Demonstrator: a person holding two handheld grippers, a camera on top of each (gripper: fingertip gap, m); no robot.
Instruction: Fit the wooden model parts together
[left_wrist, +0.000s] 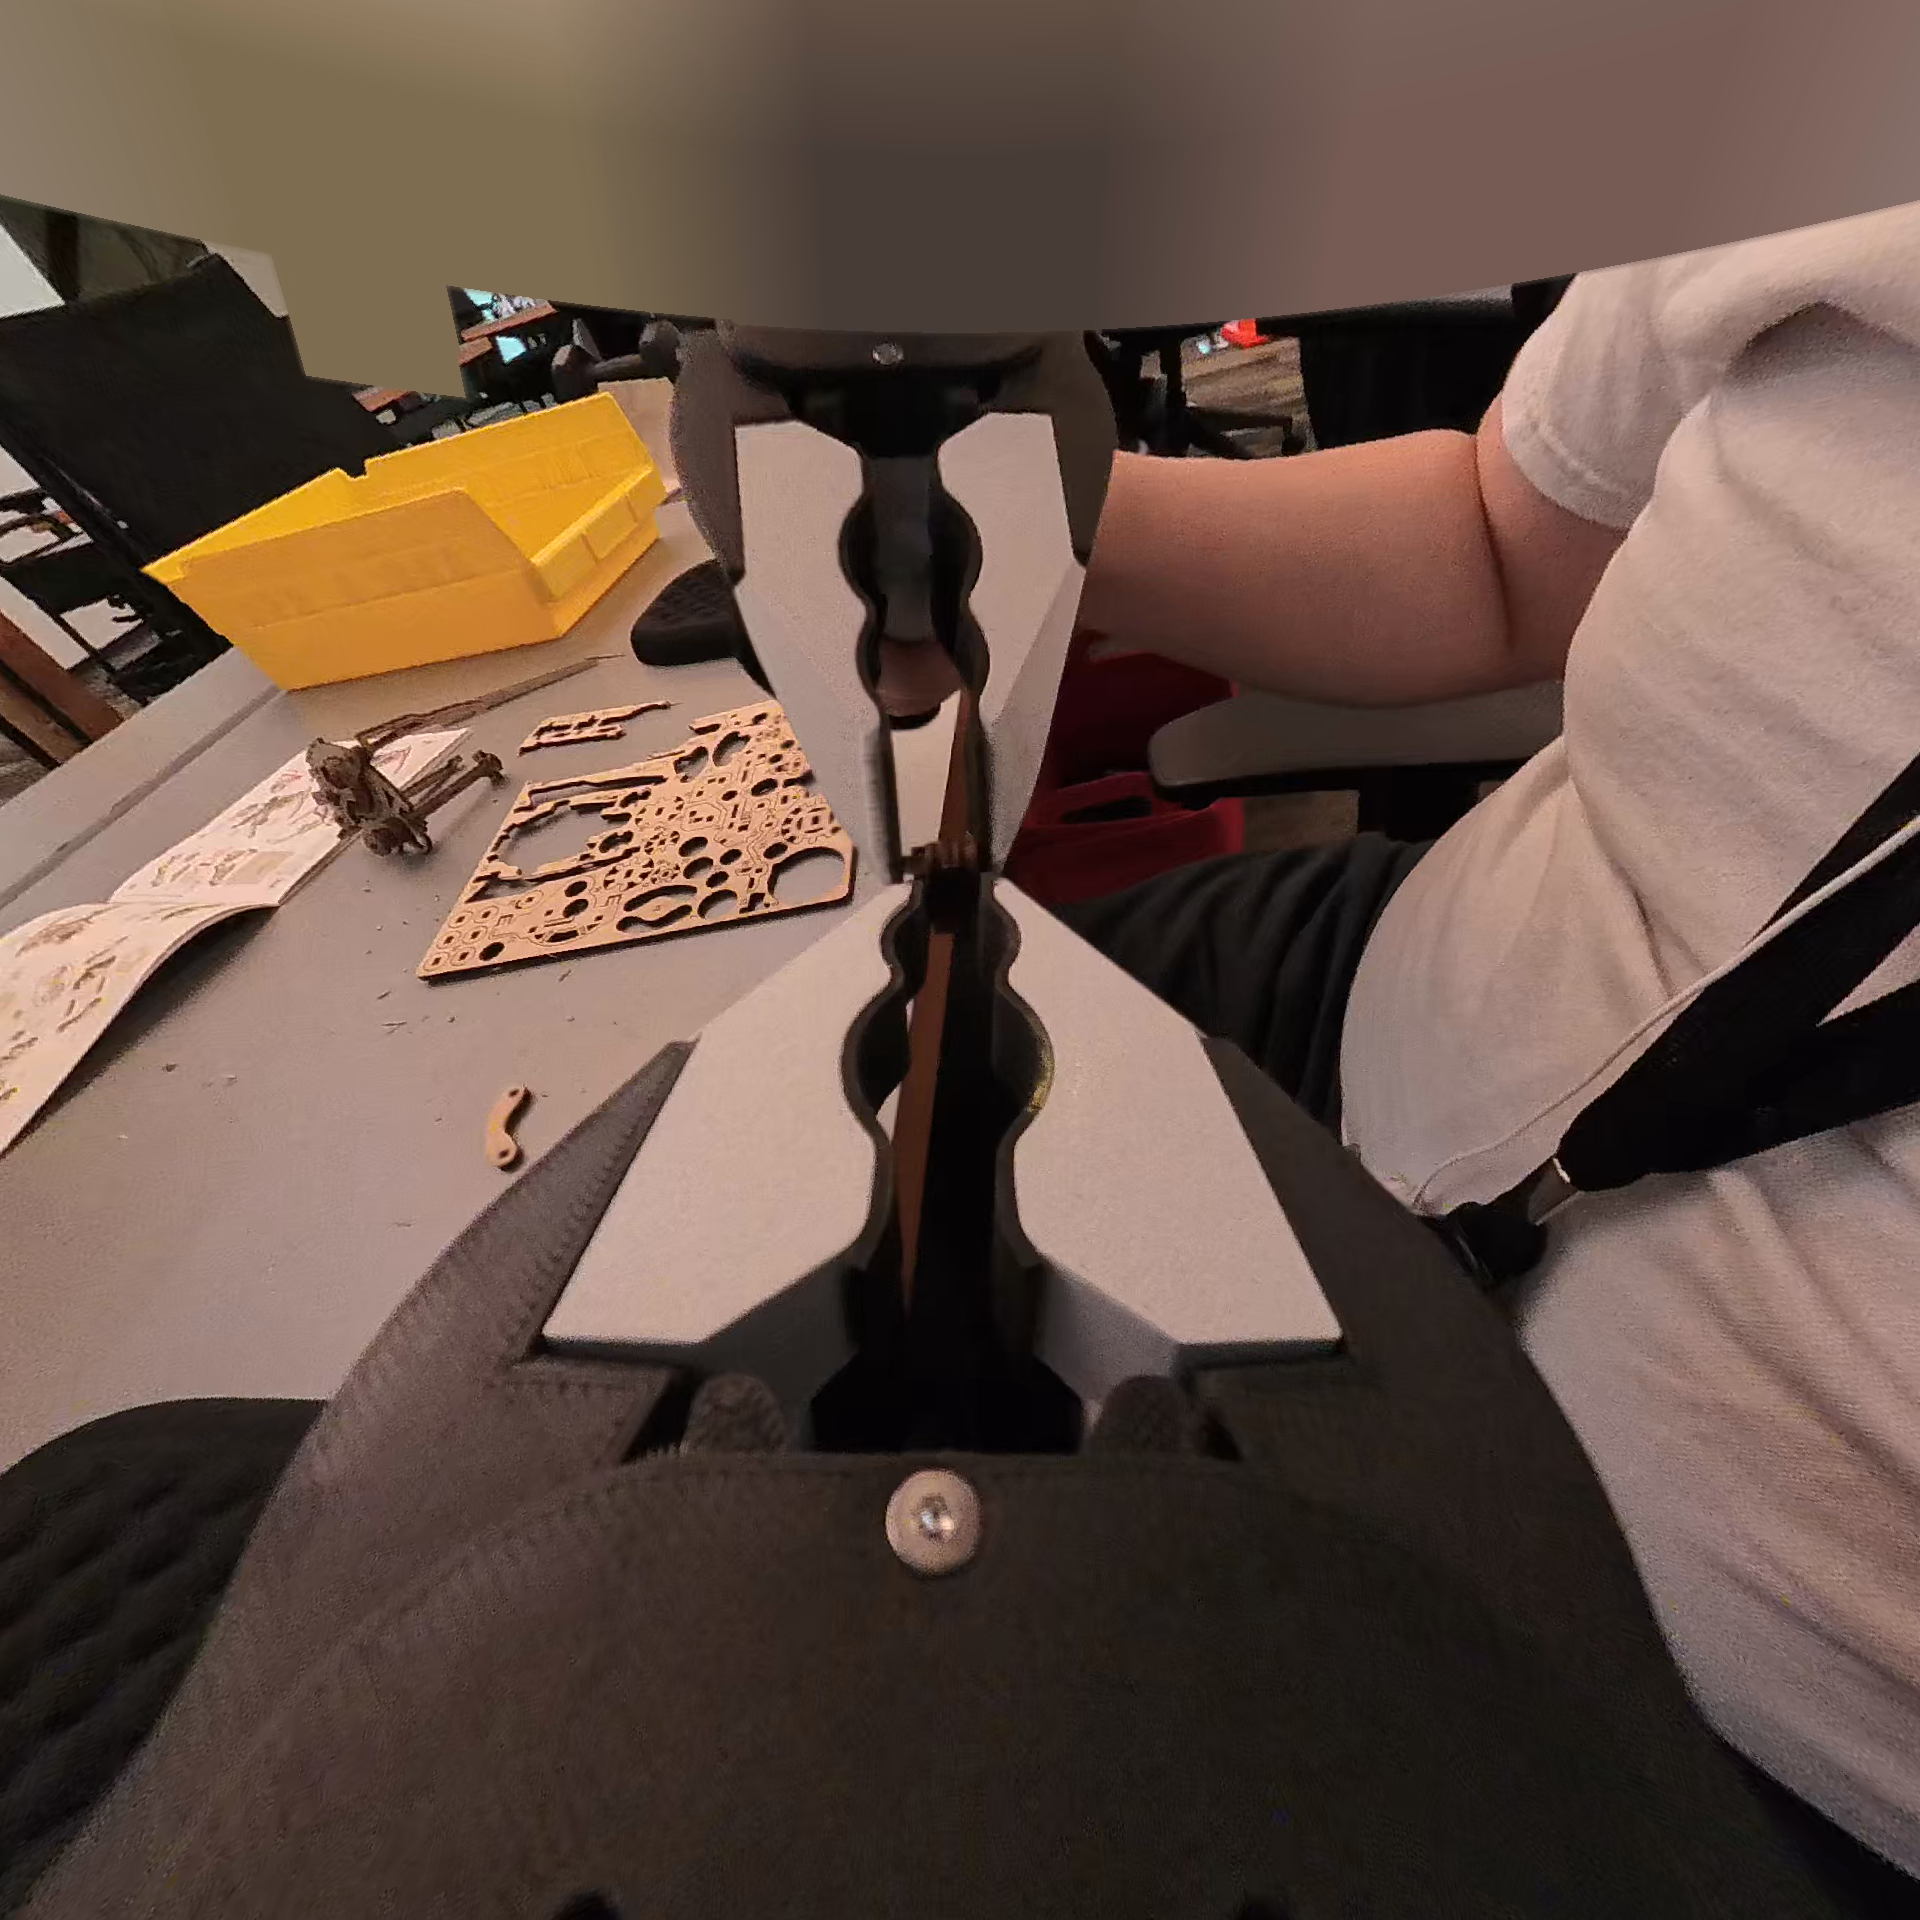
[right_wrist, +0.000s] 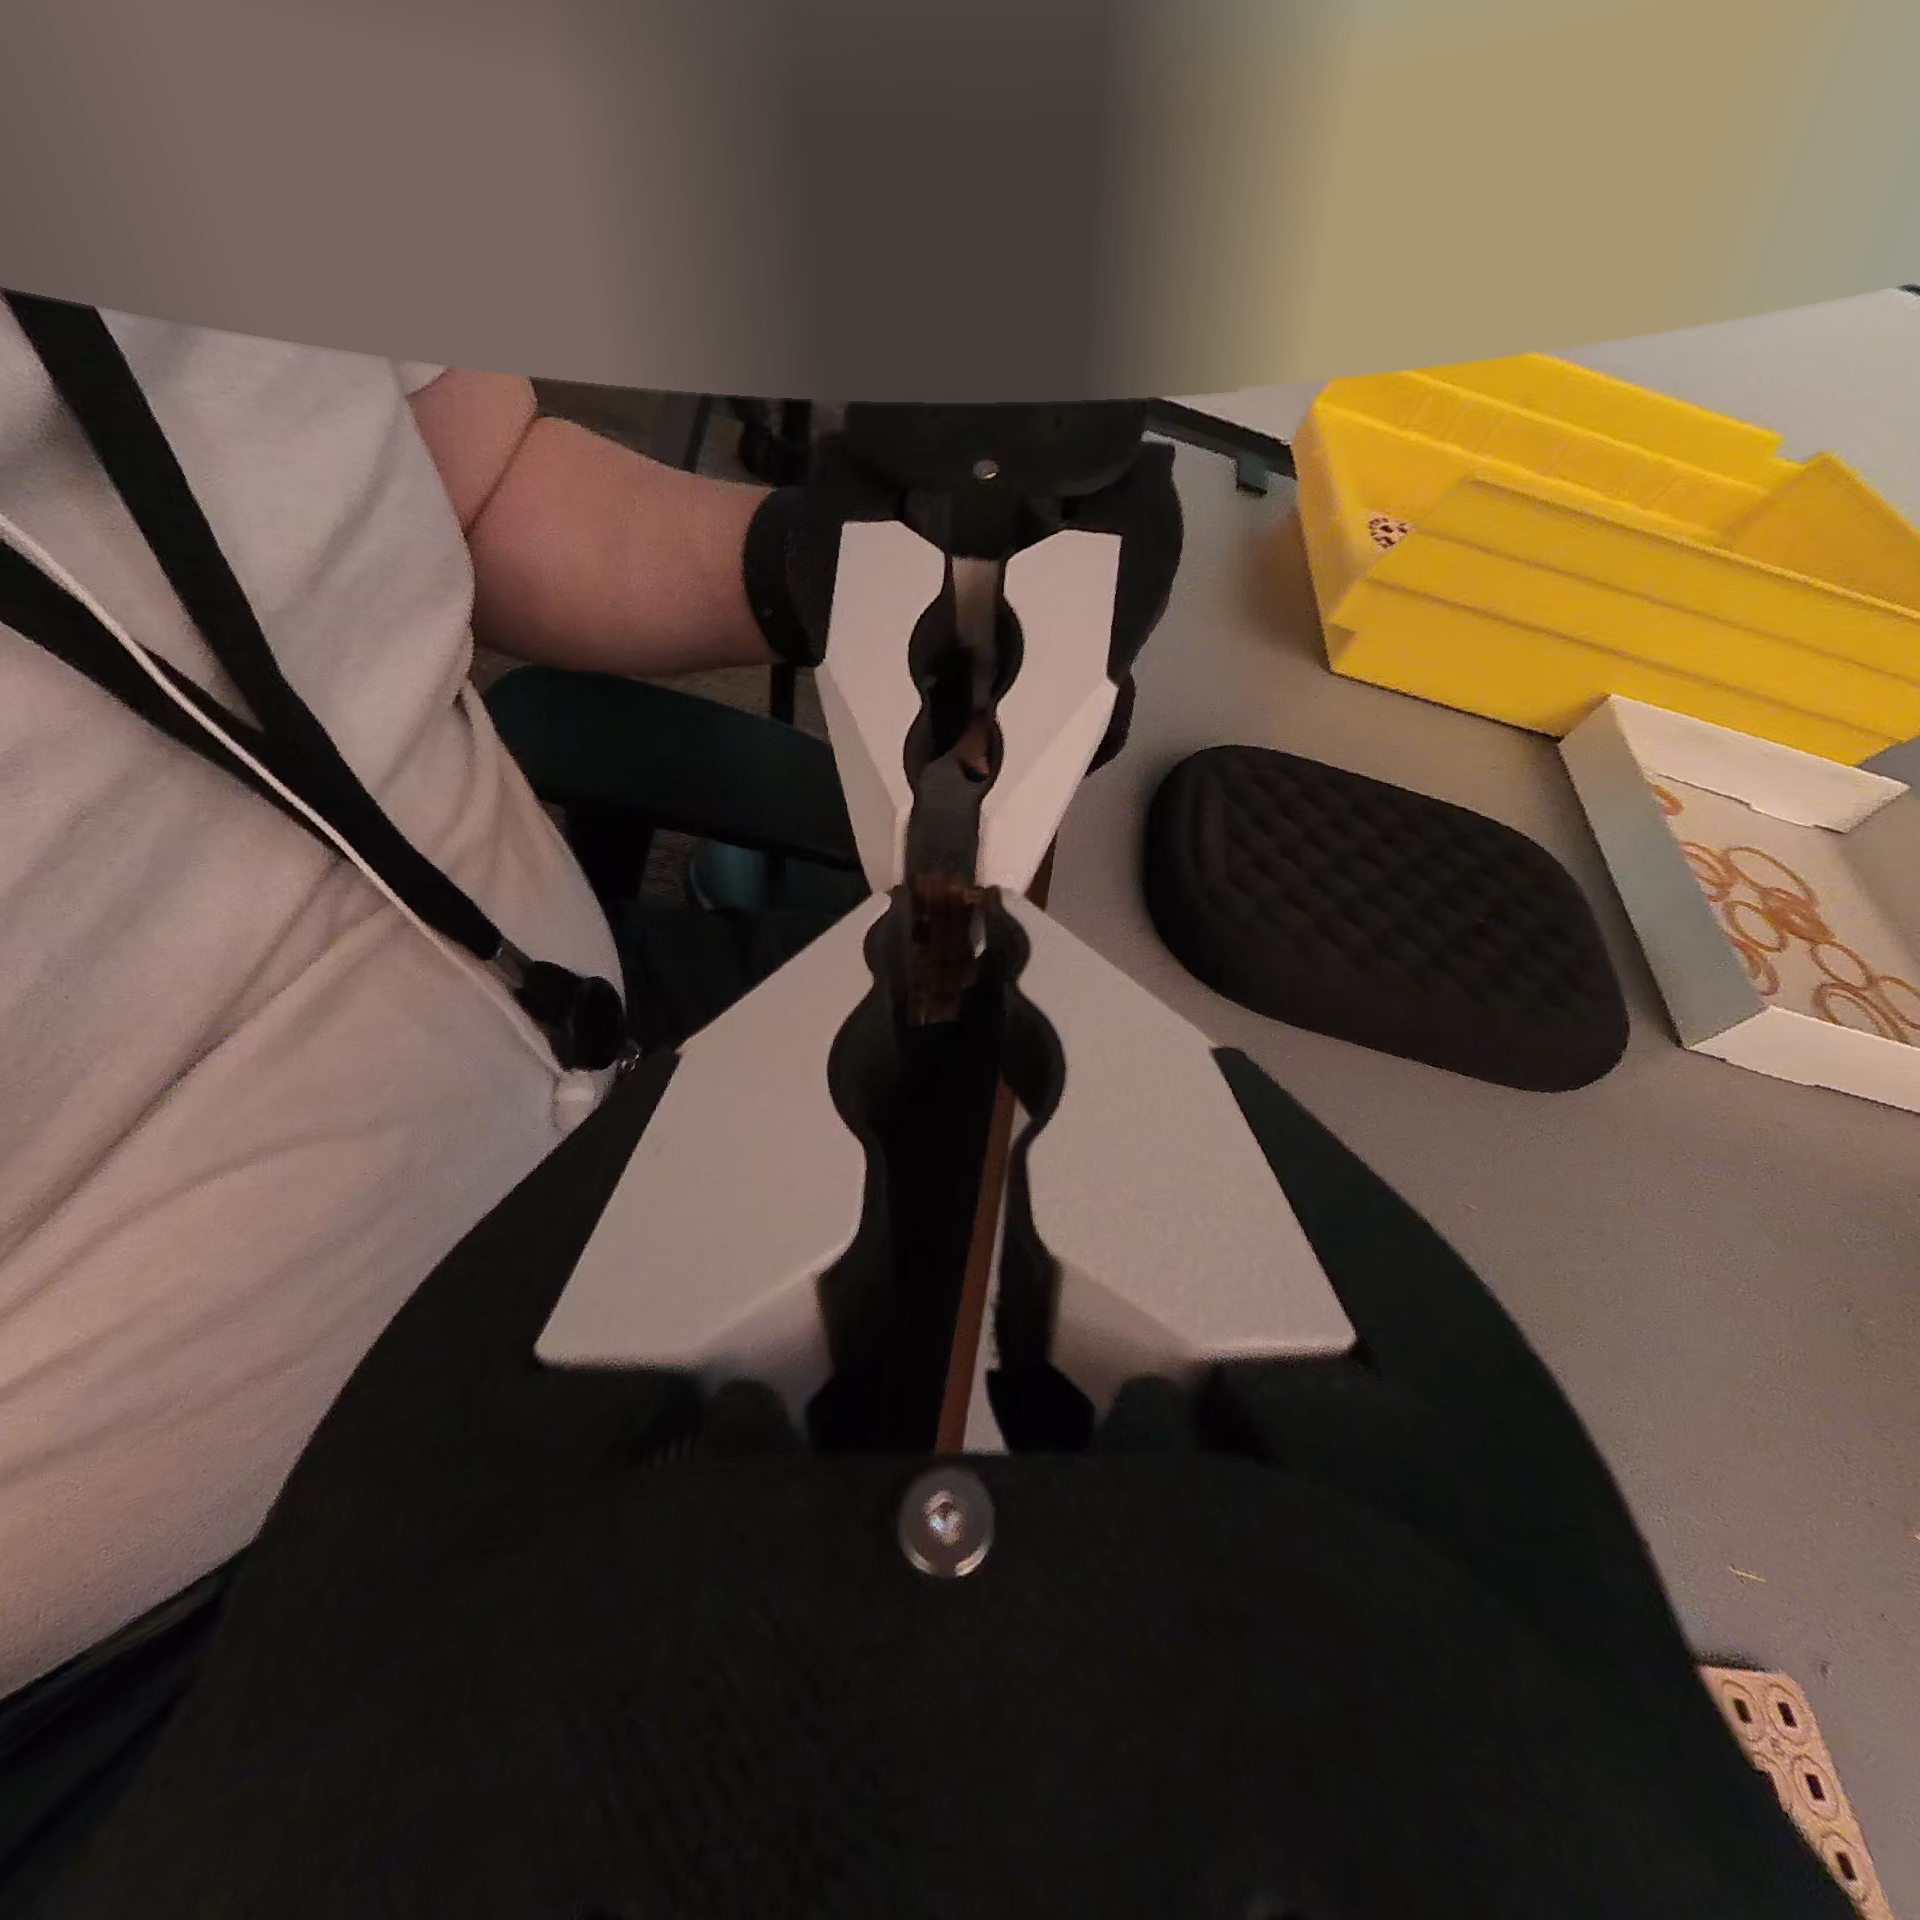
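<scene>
My two grippers meet tip to tip above the table's near edge, in front of a person in a white shirt (left_wrist: 1621, 883). My left gripper (left_wrist: 940, 899) is shut on a thin wooden part (left_wrist: 928, 1039) held edge-on between its fingers. My right gripper (right_wrist: 940, 914) is shut on another thin wooden part (right_wrist: 940, 961), whose long strip (right_wrist: 977, 1299) runs back between its fingers. The two parts touch at the fingertips (left_wrist: 940, 860). The right gripper (left_wrist: 935, 831) faces me in the left wrist view, and the left gripper (right_wrist: 940, 862) faces me in the right wrist view.
On the grey table (left_wrist: 260, 1143) lie a punched-out wooden sheet (left_wrist: 665, 842), an open instruction booklet (left_wrist: 208, 862), a dark part-built model (left_wrist: 384, 779) and a small loose wooden link (left_wrist: 509, 1127). A yellow bin (right_wrist: 1610, 582), a black pad (right_wrist: 1382, 914) and a white box of rubber bands (right_wrist: 1766, 914) stand farther back. Both grippers' tips are roughly 20 cm from the small loose wooden link (left_wrist: 509, 1127).
</scene>
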